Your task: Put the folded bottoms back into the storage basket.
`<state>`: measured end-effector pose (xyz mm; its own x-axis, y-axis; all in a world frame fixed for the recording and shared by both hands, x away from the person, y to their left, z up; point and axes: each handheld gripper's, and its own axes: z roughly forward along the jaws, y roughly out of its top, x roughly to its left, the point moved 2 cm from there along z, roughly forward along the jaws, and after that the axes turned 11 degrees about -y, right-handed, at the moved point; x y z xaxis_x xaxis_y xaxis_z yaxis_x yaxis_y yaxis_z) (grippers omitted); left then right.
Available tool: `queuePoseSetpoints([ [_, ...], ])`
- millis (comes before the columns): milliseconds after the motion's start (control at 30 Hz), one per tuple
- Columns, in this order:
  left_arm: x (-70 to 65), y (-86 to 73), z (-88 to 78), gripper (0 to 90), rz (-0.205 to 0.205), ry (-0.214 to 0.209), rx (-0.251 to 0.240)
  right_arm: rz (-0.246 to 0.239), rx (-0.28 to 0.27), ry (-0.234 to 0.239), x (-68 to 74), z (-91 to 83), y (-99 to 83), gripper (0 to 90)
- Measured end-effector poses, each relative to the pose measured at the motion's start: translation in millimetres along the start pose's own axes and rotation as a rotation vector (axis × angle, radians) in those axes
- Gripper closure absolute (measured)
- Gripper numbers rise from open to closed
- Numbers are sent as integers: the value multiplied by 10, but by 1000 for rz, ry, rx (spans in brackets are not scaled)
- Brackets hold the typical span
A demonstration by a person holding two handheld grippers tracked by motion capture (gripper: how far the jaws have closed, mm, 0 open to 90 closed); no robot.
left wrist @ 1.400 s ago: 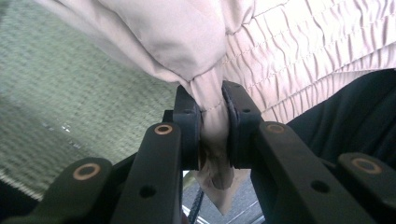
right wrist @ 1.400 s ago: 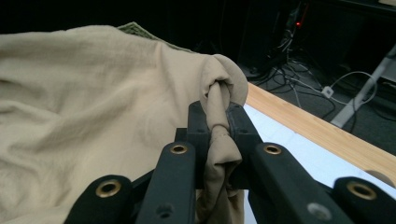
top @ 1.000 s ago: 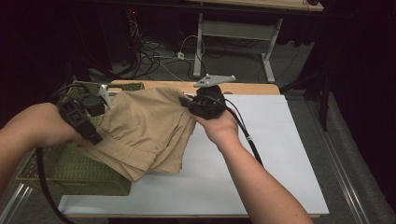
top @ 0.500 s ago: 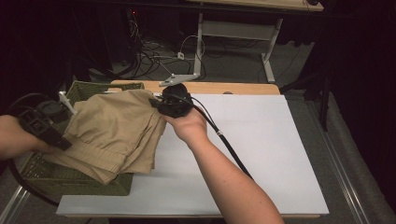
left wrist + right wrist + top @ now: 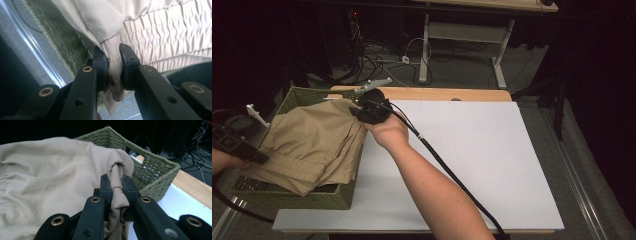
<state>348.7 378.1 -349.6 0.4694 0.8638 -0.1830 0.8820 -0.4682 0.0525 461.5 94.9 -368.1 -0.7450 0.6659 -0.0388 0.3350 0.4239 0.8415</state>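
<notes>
A folded tan garment with a ruched elastic band hangs over a green woven basket at the table's left edge. My left gripper is shut on a bunched edge of the cloth at the garment's near left side. My right gripper is shut on a twisted fold of the same garment at its far right corner, above the basket's far rim.
A white board covers the table to the right of the basket, with a wooden strip along its far edge. Cables and a desk frame lie on the floor beyond. A metal rail runs beside the basket.
Both grippers have carried the garment leftward, from over the white board to above the basket. Both jaws stay shut on the cloth.
</notes>
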Motion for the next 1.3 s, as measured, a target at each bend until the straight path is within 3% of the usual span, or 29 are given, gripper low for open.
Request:
queuePoseSetpoints([
  [133,127,123,144,753,-15,7,-38,-4,19,-26,-69,181,17,832],
  [233,254,196,230,753,-31,-10,-55,2,28,-38,-127,306,50,832],
  [400,431,206,262,753,-72,-34,-76,-5,31,-34,-165,469,138,830],
  [600,443,170,215,752,-94,-18,-73,-27,39,-23,-132,555,193,828],
  [667,460,164,257,729,-139,4,-85,-21,45,-25,-123,612,152,809],
  [700,460,172,305,671,-169,10,-77,-5,54,-22,-122,667,104,750],
  [733,438,187,362,552,-184,3,-69,12,67,-20,-120,734,45,637],
  [800,357,227,430,377,-174,-7,-67,43,104,-8,-120,838,-51,426],
  [933,200,281,463,176,-162,-16,-23,10,54,-6,-72,723,-64,241],
  [1000,131,288,464,73,-156,-19,1,6,16,2,-93,566,-48,150],
  [1100,34,280,462,11,-153,-31,26,6,-4,7,-115,453,-48,105],
  [1200,-64,245,446,0,-151,-10,40,-7,-30,-13,-155,265,-88,3],
  [1300,-138,195,408,0,-162,0,31,-10,-48,-28,-202,103,-163,3],
])
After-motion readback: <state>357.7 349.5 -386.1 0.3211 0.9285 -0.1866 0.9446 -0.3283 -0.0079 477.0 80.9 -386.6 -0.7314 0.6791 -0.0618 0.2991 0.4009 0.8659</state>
